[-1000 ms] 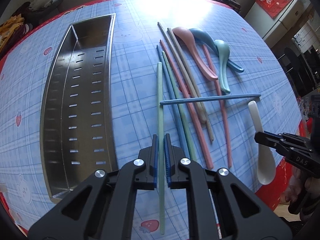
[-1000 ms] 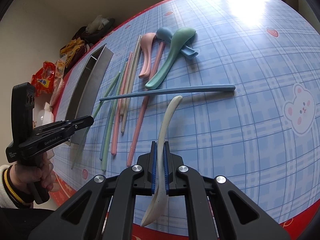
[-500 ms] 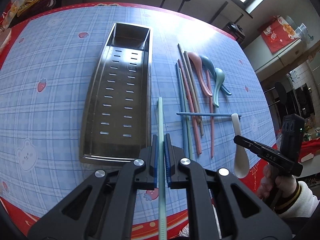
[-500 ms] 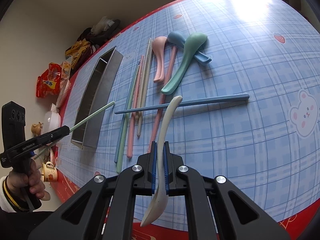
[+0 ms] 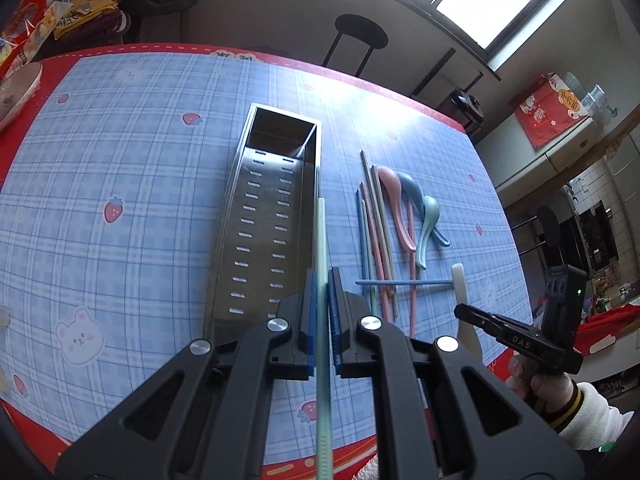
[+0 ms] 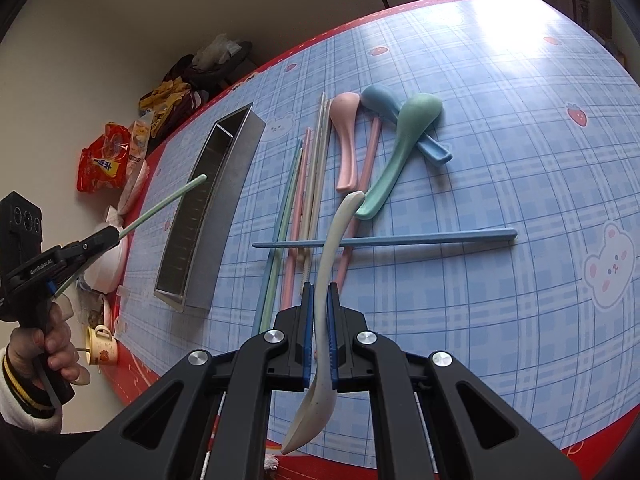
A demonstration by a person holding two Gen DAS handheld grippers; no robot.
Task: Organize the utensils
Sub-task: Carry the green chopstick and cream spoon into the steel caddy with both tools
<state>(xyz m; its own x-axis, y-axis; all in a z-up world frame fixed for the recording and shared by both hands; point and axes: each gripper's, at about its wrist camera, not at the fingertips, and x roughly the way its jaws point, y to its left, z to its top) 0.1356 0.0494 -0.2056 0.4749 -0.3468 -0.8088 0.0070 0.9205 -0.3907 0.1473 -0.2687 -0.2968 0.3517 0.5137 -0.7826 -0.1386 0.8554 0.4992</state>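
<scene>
- My left claw is closed on a pale green chopstick, which runs forward between the jaws, lifted above the table; from here its tip lines up with the right-hand rim of the steel tray.
- My right claw is clamped on the handle of a white spoon, bowl end hanging back toward me, handle pointing out over the loose utensils.
- The table wears a blue plaid cloth with bears and strawberries and a red border; the tray is a long perforated metal trough lying flat on it, left of the utensil group.
- Still on the cloth: a row of chopsticks in green, pink, beige and blue lying side by side, one blue chopstick crossing them, and a pink spoon, a blue spoon and a teal spoon, the teal one lying over the blue one's handle.
- Beyond the table I see a black stool, a window, snack bags by the wall and a small mug low at the left.
- The rear of the green chopstick is cut off at the bottom of my left view, and I can't tell whether the tray holds anything.
</scene>
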